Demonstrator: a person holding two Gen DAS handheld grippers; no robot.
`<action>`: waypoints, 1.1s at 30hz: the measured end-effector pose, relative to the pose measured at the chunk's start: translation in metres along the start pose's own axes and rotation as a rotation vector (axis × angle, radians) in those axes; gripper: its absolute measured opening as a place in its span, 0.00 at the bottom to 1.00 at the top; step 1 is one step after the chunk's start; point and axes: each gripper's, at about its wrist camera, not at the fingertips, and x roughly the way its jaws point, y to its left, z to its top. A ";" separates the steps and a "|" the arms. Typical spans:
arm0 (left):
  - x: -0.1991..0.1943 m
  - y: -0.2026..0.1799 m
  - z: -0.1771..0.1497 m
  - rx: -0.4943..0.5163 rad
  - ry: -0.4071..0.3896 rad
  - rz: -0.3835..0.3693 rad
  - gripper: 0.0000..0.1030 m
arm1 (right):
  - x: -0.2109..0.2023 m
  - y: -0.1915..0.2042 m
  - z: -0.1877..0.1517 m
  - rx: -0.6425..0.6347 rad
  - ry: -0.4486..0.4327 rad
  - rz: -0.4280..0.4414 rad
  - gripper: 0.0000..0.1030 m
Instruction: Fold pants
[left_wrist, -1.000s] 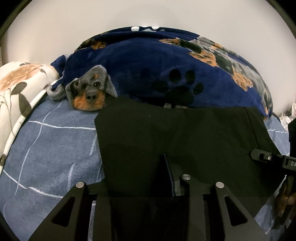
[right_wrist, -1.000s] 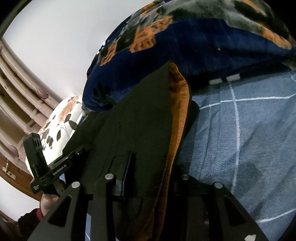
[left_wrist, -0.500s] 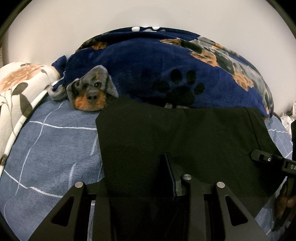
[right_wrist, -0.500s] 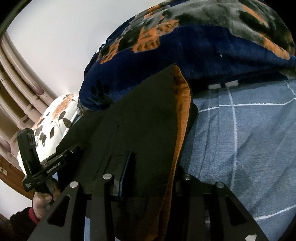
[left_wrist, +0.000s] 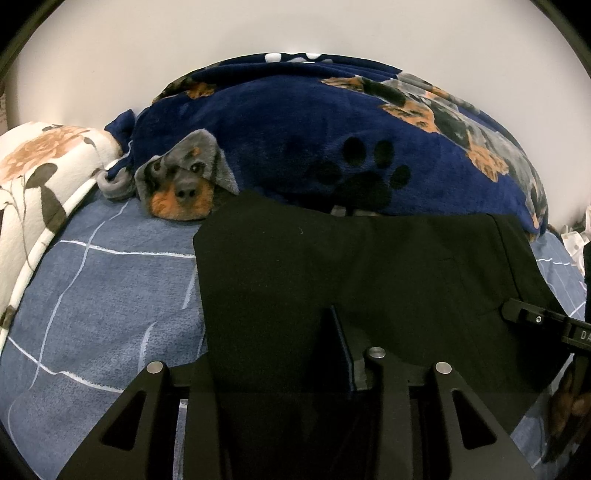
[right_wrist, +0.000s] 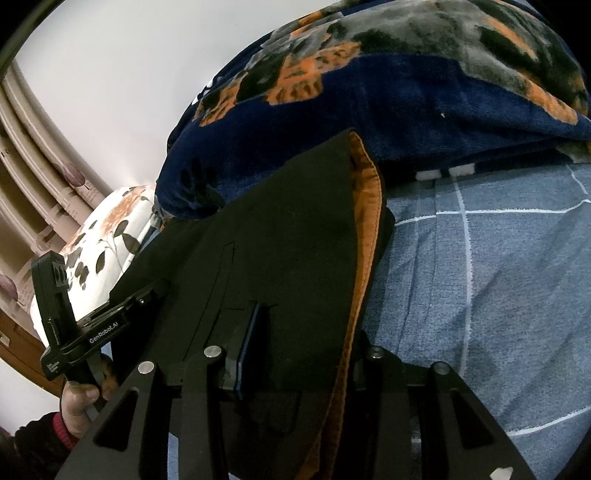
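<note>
Lying folded on the blue checked bedsheet (left_wrist: 92, 295), just in front of the navy dog-print blanket (left_wrist: 314, 147), the black pants (left_wrist: 332, 266) are being clamped by the left gripper (left_wrist: 328, 332) and the right gripper (right_wrist: 295, 325).

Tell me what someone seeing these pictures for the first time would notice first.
Probably the black pants spread across the blue checked bedsheet, their orange lining showing along one edge. Behind them lies a navy blanket with a dog's face printed at its left end.
</note>
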 end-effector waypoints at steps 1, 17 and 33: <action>0.000 0.000 0.000 0.000 0.000 0.001 0.36 | 0.000 0.000 0.000 -0.001 0.000 -0.001 0.33; -0.001 0.001 0.001 0.001 0.001 0.004 0.37 | 0.002 -0.001 0.001 -0.005 0.000 -0.003 0.35; -0.002 0.002 0.001 0.003 0.001 0.006 0.37 | 0.003 -0.002 0.001 -0.011 0.000 -0.011 0.36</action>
